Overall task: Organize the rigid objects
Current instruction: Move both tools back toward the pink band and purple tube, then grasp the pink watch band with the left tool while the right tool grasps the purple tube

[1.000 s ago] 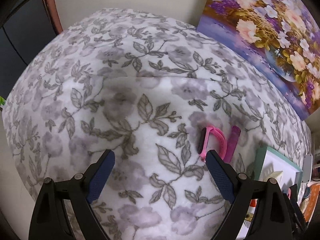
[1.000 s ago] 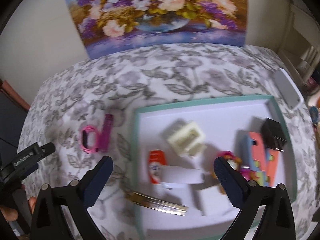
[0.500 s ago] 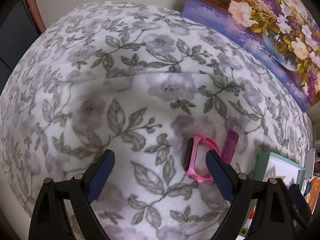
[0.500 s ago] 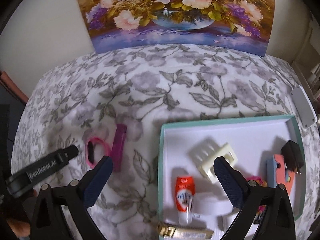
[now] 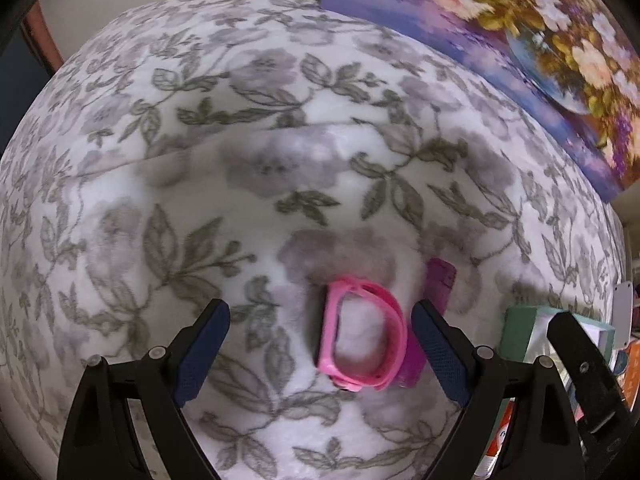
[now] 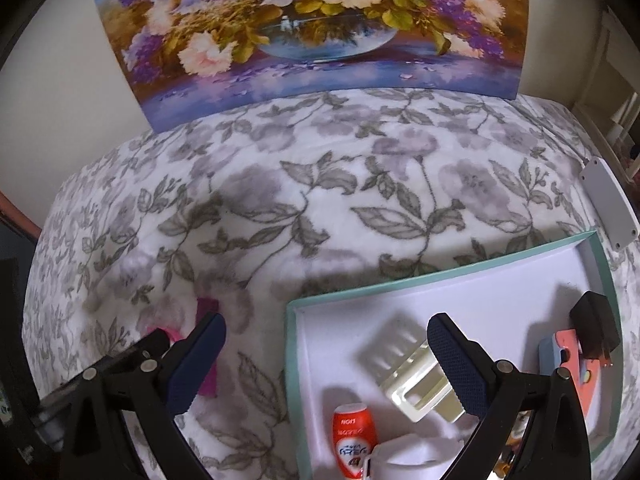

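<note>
A pink wristband (image 5: 362, 336) lies on the floral blanket (image 5: 280, 168), with a magenta bar (image 5: 440, 278) beside it on its right. My left gripper (image 5: 320, 354) is open, its jaws standing on either side of the wristband, just above it. My right gripper (image 6: 324, 364) is open and empty over the left edge of a teal-rimmed white tray (image 6: 440, 276). The tray holds a cream clip (image 6: 412, 376), an orange tube (image 6: 354, 436), a black plug (image 6: 592, 324) and a coral block (image 6: 568, 364). In the right wrist view the magenta bar (image 6: 208, 306) shows beside my left gripper.
A flower painting (image 6: 316, 24) leans on the wall behind the blanket. A white flat plate (image 6: 608, 200) lies at the blanket's right edge. The tray corner (image 5: 520, 328) shows at the right in the left wrist view.
My left gripper has moved forward and right, so the pink wristband now sits between its jaws. My right gripper has shifted left and back, off the tray's middle.
</note>
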`<act>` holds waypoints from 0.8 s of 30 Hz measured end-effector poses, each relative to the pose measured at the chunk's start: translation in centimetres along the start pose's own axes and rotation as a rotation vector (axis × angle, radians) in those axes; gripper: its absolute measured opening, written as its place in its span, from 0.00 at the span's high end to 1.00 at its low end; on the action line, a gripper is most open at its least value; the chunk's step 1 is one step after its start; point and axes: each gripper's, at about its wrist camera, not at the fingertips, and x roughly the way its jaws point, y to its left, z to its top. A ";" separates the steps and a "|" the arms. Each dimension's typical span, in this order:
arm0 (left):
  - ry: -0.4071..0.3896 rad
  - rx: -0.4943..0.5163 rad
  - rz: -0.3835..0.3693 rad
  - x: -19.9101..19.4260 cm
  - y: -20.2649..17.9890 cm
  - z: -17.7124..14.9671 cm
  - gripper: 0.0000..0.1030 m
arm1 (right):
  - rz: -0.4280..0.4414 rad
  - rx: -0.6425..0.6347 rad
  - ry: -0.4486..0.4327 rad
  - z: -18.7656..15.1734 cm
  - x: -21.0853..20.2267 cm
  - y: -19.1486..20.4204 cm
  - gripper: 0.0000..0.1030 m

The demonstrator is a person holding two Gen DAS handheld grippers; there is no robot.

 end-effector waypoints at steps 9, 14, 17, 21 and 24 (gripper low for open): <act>0.010 0.006 -0.022 0.7 -0.8 -0.7 0.28 | 0.001 0.017 -0.003 0.0 -0.1 -0.4 0.01; 0.025 0.015 -0.053 0.6 -0.6 -1.2 0.40 | 0.000 0.006 -0.004 0.0 -0.2 0.0 0.01; 0.032 0.025 -0.079 0.2 -0.3 -1.4 0.50 | 0.005 -0.006 -0.013 0.0 -0.4 0.3 0.01; 0.035 0.005 -0.080 -0.1 1.4 -1.1 0.50 | 0.036 -0.018 -0.024 -0.1 -0.6 1.0 0.01; 0.015 -0.062 -0.050 -0.7 4.0 -0.6 0.50 | 0.057 -0.037 -0.032 -0.3 -0.7 2.0 0.01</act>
